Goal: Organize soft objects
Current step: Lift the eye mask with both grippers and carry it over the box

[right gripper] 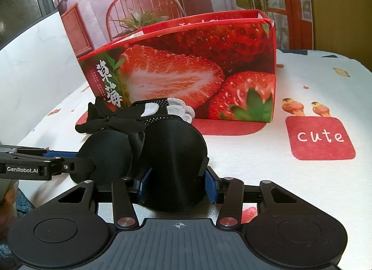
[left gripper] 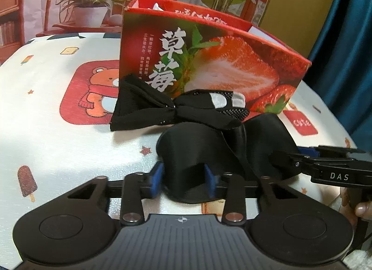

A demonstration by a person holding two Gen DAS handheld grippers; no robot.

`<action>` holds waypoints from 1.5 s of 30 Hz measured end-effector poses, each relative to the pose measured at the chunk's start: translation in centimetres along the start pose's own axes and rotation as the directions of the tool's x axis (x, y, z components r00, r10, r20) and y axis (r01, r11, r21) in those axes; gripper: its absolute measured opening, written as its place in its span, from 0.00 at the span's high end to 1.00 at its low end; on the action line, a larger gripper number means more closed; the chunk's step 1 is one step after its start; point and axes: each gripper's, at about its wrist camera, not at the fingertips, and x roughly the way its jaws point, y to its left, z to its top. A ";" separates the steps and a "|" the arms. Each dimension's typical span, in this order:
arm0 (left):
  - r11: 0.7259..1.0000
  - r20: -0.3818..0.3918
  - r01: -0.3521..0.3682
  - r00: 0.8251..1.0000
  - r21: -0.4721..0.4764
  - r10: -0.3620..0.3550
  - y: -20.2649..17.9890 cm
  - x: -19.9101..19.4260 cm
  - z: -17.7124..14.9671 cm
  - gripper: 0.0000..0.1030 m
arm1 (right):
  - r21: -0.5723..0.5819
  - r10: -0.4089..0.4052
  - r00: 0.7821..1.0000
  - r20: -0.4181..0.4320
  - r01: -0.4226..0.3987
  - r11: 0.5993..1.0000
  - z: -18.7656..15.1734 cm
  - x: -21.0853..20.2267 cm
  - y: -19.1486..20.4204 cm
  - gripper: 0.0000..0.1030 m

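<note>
Your left gripper [left gripper: 183,178] had its blue pads [left gripper: 157,174] pinched in on the near lobe of the black eye mask [left gripper: 197,151], low in the centre of the left wrist view, the fabric buckling up between them. Over in the right wrist view, your right gripper [right gripper: 177,183] had done the same with the mask's other lobe: blue fingers [right gripper: 210,186] narrow, black cloth bunched and squeezed between them. No earlier look to compare, so that was the grip as it stood.

Each gripper showed in the other's view too, reaching in from the side edge with its tip at the mask's outer rim, right at the lower right of the left view, left at the lower left of the right view. A fingertip of your hand [left gripper: 362,209] peeked in at the right edge.

Just beyond the mask lay a black bow-like cloth piece [left gripper: 144,104] with a grey-and-black mesh glove [left gripper: 223,102], both touching the mask's far side. Behind them stood the strawberry box [right gripper: 186,69], open-topped, filling the middle of both frames. All of it sat on the cartoon-printed tablecloth [right gripper: 313,97], with a red "cute" patch [right gripper: 320,138] at the right.
</note>
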 end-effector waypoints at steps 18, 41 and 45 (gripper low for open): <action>1.000 0.301 0.012 0.954 -0.005 -0.010 -1.2 -6.2 3.3 0.84 | -0.008 0.140 0.969 0.204 -0.141 0.990 3.8 -4.7 -0.3 0.76; 0.990 0.353 -0.106 0.933 0.089 0.068 -3.5 -1.1 18.0 0.84 | 0.015 0.056 0.972 0.230 -0.061 0.998 19.5 0.8 -1.2 0.77; 0.983 0.321 -0.140 0.942 0.119 0.095 -3.6 1.1 19.1 0.84 | 0.062 0.022 0.980 0.198 -0.035 0.997 20.3 2.9 -2.2 0.77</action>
